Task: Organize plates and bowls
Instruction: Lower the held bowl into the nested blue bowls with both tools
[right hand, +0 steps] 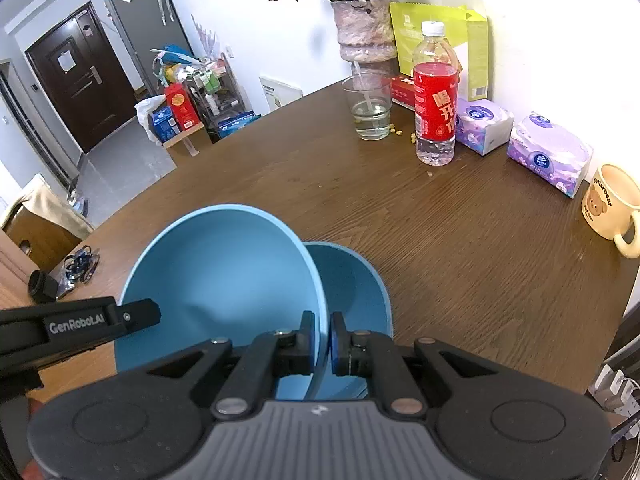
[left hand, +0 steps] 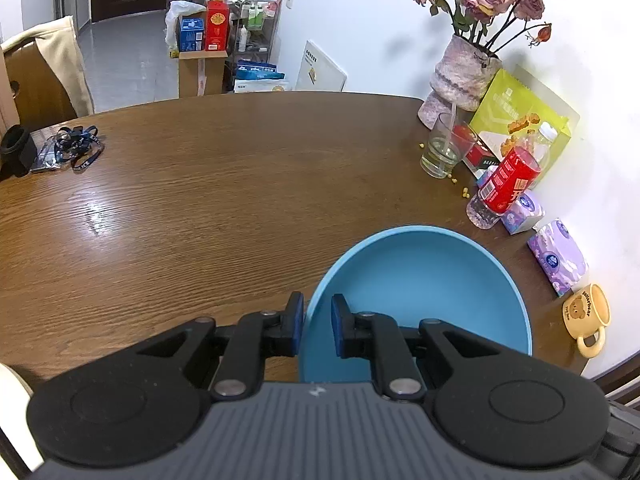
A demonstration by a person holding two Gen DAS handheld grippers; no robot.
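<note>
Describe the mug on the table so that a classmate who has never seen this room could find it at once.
Start at the wooden table and follow its wall edge past the vase and purple tissue packs. The mug stands last: cream-yellow, with a cartoon bear printed on it.

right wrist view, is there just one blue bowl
No, a large bowl sits in front of a smaller second bowl.

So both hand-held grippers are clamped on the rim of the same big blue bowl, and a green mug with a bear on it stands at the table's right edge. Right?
Not quite: the bear-printed ceramic mug is cream yellow, not green, as the right wrist view shows. The rest holds: the left hand-held gripper and the right hand-held gripper each clamp the rim of the large light blue bowl.
</note>
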